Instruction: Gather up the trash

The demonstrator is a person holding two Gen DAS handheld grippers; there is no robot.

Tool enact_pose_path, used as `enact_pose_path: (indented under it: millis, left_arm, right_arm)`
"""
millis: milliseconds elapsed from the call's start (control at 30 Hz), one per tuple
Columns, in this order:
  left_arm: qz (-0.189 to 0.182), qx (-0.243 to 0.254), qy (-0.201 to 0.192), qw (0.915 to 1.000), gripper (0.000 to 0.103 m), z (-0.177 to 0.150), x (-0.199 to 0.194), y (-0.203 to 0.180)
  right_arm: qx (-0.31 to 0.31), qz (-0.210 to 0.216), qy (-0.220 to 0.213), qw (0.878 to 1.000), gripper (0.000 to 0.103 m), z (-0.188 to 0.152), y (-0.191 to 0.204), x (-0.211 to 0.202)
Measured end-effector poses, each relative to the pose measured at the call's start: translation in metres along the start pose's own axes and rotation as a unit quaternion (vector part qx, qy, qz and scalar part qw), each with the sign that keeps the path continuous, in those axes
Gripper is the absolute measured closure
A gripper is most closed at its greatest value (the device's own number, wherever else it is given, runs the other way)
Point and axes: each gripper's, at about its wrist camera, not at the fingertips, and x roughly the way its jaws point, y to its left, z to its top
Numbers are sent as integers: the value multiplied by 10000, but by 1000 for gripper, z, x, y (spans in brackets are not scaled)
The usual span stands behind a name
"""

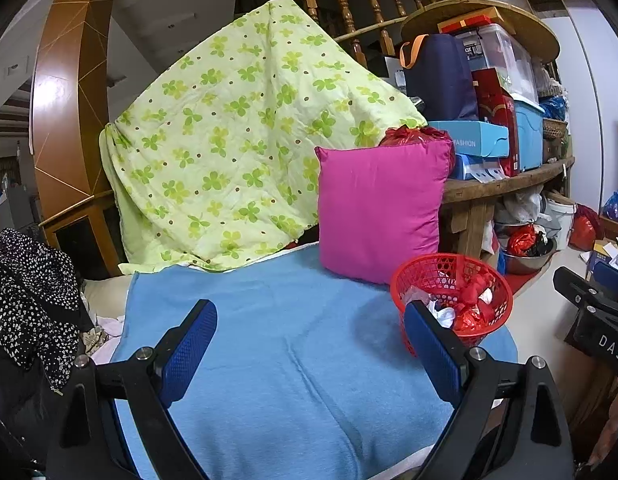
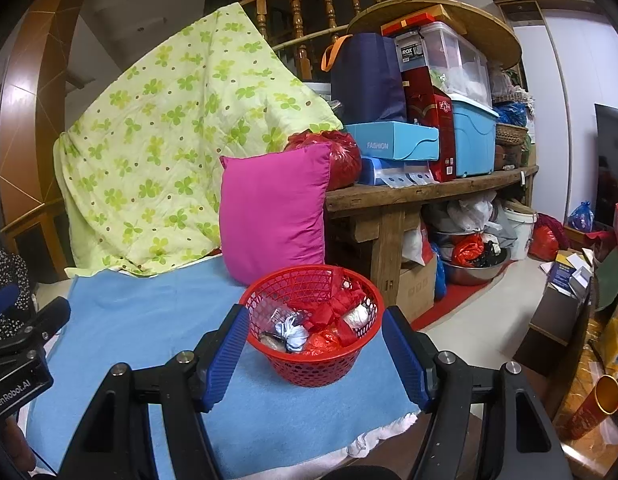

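**Trash basket loaded; both grippers empty and clear**

Left side: a black dotted garment (image 1: 27, 292) lies heaped at the edge, off the blue blanket (image 1: 269, 352). The left gripper (image 1: 309, 348) hangs over bare blanket, jaws spread wide with nothing between them; no loose trash shows beneath it.

Centre: a green clover quilt (image 1: 229, 132) drapes down to the blanket's far edge. A pink cushion (image 2: 273, 212) stands upright just behind the basket.

Right side: the red basket (image 2: 315, 364) sits near the blanket's right edge, holding red wrappers and white crumpled scraps (image 2: 329, 320). The right gripper (image 2: 315, 354) faces it, jaws wide apart on either side of the basket, touching nothing. Collection looks largely complete. Beyond, a cluttered wooden tabletop (image 2: 429, 190) carries boxes.
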Motion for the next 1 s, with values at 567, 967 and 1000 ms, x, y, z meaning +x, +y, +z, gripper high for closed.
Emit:
enact_pose_path:
  millis: [567, 967, 1000]
  left_arm:
    - [51, -79, 117, 9999, 8, -10, 4, 11]
    - [45, -128, 300, 9995, 8, -22, 13, 19]
    - [45, -135, 312, 9994, 8, -23, 13, 20]
  right_arm:
    - [-72, 40, 63, 9999, 30, -4, 12, 0]
    - [-84, 38, 75, 9999, 30, -6, 14, 3]
    - [-91, 31, 92, 9999, 30, -8, 15, 4]
